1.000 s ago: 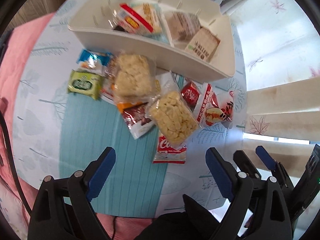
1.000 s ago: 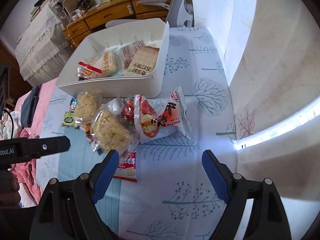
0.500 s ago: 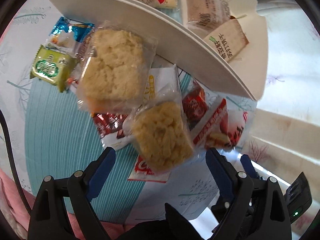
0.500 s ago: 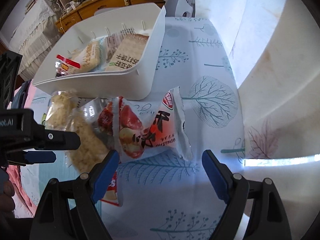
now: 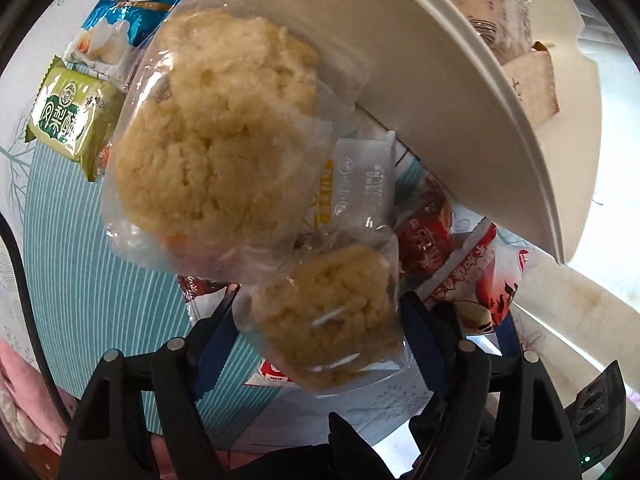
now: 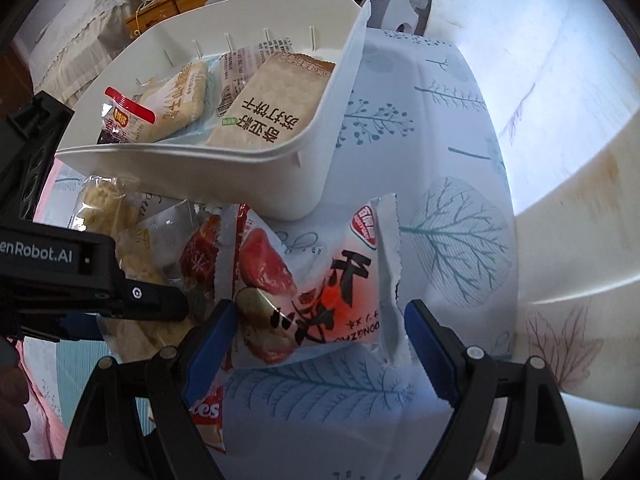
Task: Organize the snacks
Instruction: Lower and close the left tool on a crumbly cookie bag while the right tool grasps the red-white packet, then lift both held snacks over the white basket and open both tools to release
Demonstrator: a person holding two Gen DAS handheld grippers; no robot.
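Observation:
My left gripper (image 5: 320, 312) is open, its blue fingers on either side of a clear packet of pale puffed snack (image 5: 332, 316) that lies on the pile. A bigger clear packet of the same snack (image 5: 216, 128) lies just beyond it, against the white bin (image 5: 460, 92). My right gripper (image 6: 316, 340) is open around a red and white snack packet (image 6: 312, 292) lying on the tablecloth in front of the bin (image 6: 240, 168). The bin holds several packets, among them a beige cracker packet (image 6: 276, 108). The left gripper's body shows in the right wrist view (image 6: 80, 276).
A green packet (image 5: 72, 116) and a blue packet (image 5: 120, 28) lie at the left of the pile. A dark red packet (image 5: 424, 236) and a white sachet (image 5: 360, 184) lie under the bin's edge. A tree-print tablecloth (image 6: 452, 220) covers the table; a wall stands at the right.
Both grippers have moved forward and down toward the pile. The small puffed snack packet now sits between the left fingers, and the red and white packet between the right fingers.

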